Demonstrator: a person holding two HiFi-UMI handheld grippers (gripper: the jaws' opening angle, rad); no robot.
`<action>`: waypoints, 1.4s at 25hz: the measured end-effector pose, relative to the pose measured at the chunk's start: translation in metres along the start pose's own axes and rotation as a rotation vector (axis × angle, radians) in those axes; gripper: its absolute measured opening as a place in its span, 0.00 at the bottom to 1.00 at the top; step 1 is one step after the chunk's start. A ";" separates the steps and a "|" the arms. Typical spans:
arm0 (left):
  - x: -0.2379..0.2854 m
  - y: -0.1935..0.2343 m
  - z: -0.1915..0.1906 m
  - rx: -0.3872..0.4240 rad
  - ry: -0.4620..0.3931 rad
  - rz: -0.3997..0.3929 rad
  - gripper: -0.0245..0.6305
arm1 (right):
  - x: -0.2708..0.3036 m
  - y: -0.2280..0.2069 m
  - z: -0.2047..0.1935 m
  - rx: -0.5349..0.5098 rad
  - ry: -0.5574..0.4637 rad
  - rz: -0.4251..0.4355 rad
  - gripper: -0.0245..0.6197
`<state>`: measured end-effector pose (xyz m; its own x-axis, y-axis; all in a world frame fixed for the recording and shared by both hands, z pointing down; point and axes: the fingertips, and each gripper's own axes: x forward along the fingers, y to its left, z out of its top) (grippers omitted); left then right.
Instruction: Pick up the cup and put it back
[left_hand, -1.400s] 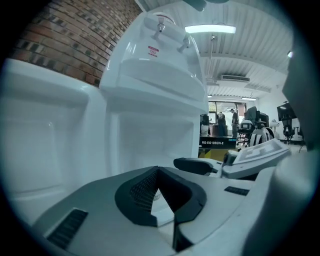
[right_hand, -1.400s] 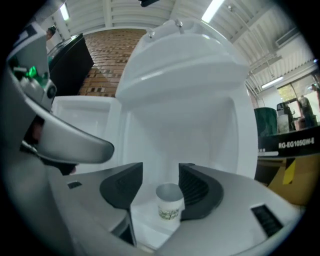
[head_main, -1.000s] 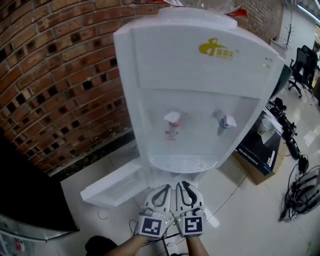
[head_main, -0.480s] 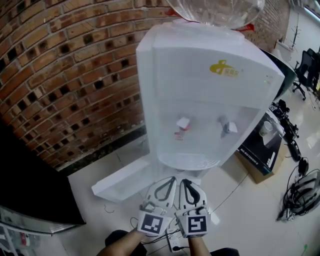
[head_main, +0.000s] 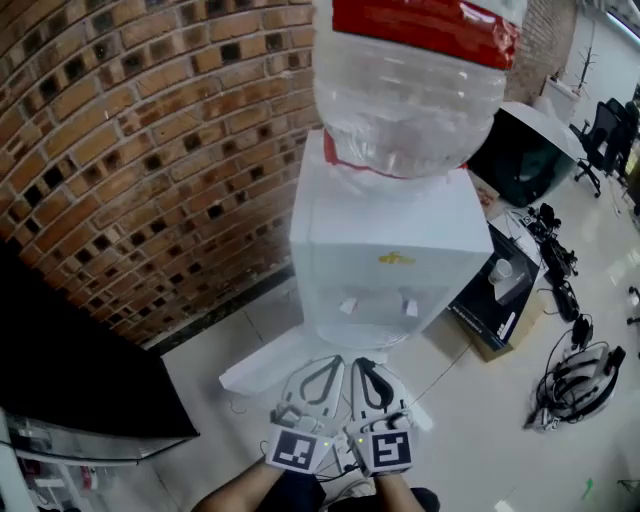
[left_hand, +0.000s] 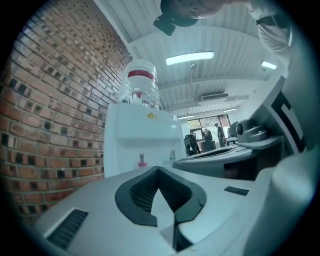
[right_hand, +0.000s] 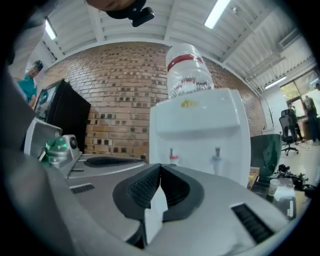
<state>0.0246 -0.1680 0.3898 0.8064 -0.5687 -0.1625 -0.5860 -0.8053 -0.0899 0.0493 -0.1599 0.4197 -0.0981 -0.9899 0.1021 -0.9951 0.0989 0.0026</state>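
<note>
The left gripper (head_main: 330, 365) and right gripper (head_main: 364, 367) are closed tight, holding nothing. Open one wide before reaching for the cup (head_main: 501, 268).

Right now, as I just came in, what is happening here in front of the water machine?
A person holds two grippers side by side, facing a white water dispenser with a big bottle on top, beside a brick wall. The left gripper and the right gripper are both shut with nothing between the jaws. What looks like a cup stands on a black box at the dispenser's right, untouched.
</note>
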 end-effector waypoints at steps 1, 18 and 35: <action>0.000 0.000 0.024 -0.017 -0.007 0.003 0.03 | -0.006 0.003 0.023 0.002 0.000 0.004 0.05; -0.011 -0.001 0.325 -0.067 -0.038 0.016 0.03 | -0.085 0.031 0.320 0.014 -0.047 0.015 0.05; -0.033 0.009 0.372 -0.090 -0.107 -0.009 0.03 | -0.101 0.061 0.356 -0.007 -0.089 -0.013 0.04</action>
<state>-0.0367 -0.0946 0.0291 0.7954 -0.5442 -0.2667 -0.5655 -0.8247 -0.0037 -0.0060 -0.0896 0.0557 -0.0867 -0.9962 0.0132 -0.9962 0.0868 0.0105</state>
